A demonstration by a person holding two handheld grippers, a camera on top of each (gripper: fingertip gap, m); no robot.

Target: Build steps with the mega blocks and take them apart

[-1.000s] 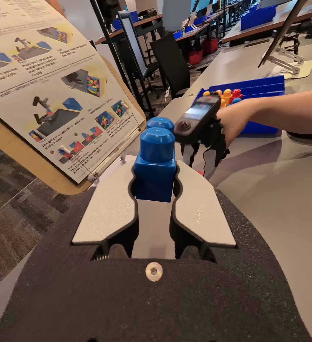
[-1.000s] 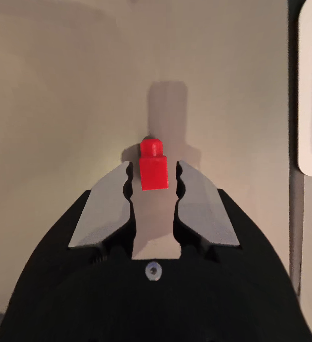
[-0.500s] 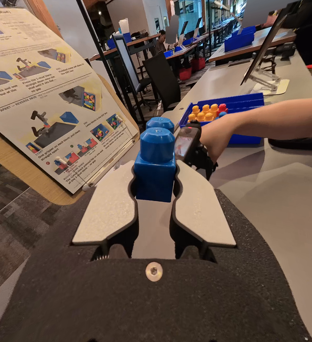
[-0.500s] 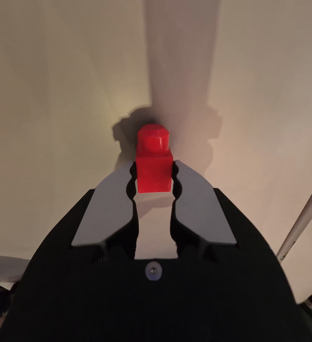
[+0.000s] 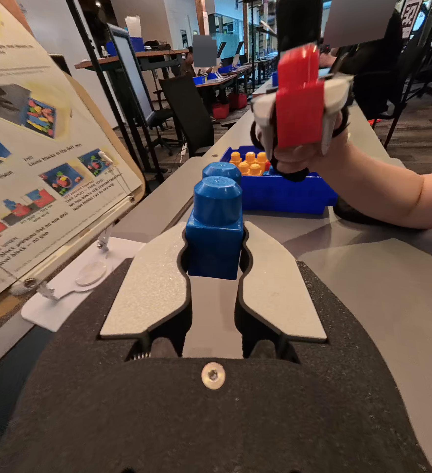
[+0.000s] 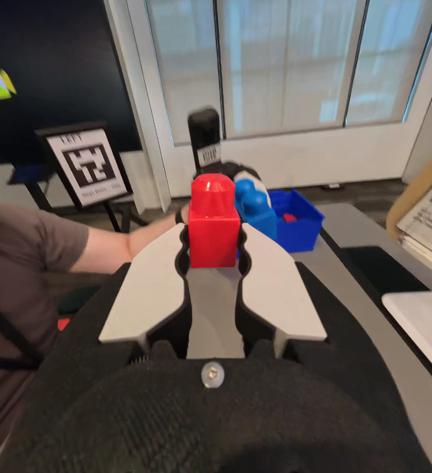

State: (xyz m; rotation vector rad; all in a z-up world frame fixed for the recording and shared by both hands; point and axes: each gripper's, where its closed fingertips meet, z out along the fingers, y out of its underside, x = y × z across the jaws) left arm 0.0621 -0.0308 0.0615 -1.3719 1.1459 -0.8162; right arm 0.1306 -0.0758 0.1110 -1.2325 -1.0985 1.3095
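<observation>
So you're barely started: your left gripper [image 5: 213, 249] is clamped on the two-stud blue block [image 5: 214, 230], your right gripper [image 6: 212, 245] pinches the red block [image 6: 212, 227], up at 1 o'clock from the blue. Nothing's joined yet; pressing together and pulling apart remain.

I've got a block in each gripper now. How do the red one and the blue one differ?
The red block has one stud; the blue block has two, one behind the other.
The red block sits in the right gripper, the blue block in the left gripper.
In the left wrist view the red block is raised above the table, higher than the blue one and off to its right.
Both are plain plastic, stud up, clamped by their bodies.
</observation>
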